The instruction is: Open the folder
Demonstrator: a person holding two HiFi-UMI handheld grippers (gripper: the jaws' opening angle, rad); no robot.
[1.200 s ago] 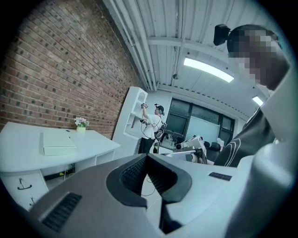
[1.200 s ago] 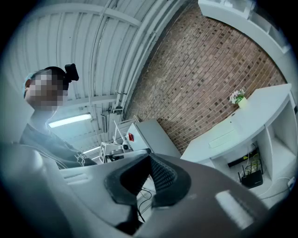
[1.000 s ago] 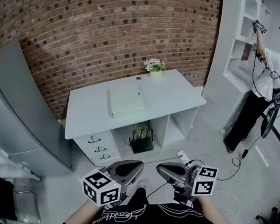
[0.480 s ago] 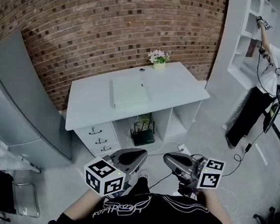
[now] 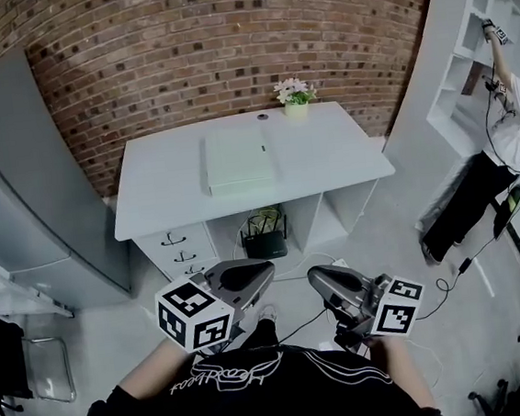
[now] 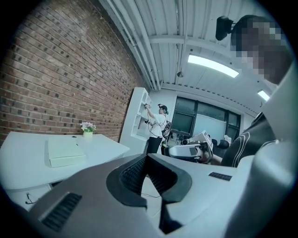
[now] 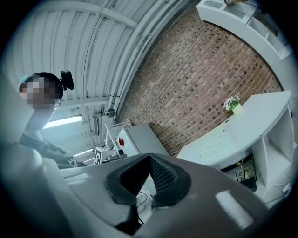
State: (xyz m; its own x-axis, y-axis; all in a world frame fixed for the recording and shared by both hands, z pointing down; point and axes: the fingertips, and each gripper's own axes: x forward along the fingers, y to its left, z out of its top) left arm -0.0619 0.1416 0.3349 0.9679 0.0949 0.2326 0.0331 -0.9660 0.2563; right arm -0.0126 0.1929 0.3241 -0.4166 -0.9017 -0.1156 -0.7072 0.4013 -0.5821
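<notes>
A pale green folder (image 5: 239, 158) lies closed and flat on the white desk (image 5: 158, 208), a good way ahead of me across the floor. Both grippers are held close to my body, far short of the desk. The left gripper (image 5: 265, 271) is shut with nothing between its jaws, and so is the right gripper (image 5: 315, 278). In the left gripper view the folder (image 6: 64, 151) shows at lower left, beyond the left gripper (image 6: 146, 156). The right gripper view has the folder (image 7: 214, 149) small and distant, past the right gripper (image 7: 150, 155).
A small flower pot (image 5: 293, 93) and a dark round object (image 5: 262, 116) stand at the desk's back edge. Drawers (image 5: 186, 252) and a router (image 5: 266, 243) sit under it, with cables on the floor. A grey cabinet (image 5: 17, 182) stands left; a person (image 5: 510, 130) reaches into white shelves (image 5: 463, 33) at right.
The head view has shifted a little and the desk looks slightly nearer. Both grippers stay shut, close to my body, and have drifted slightly right in the view.
</notes>
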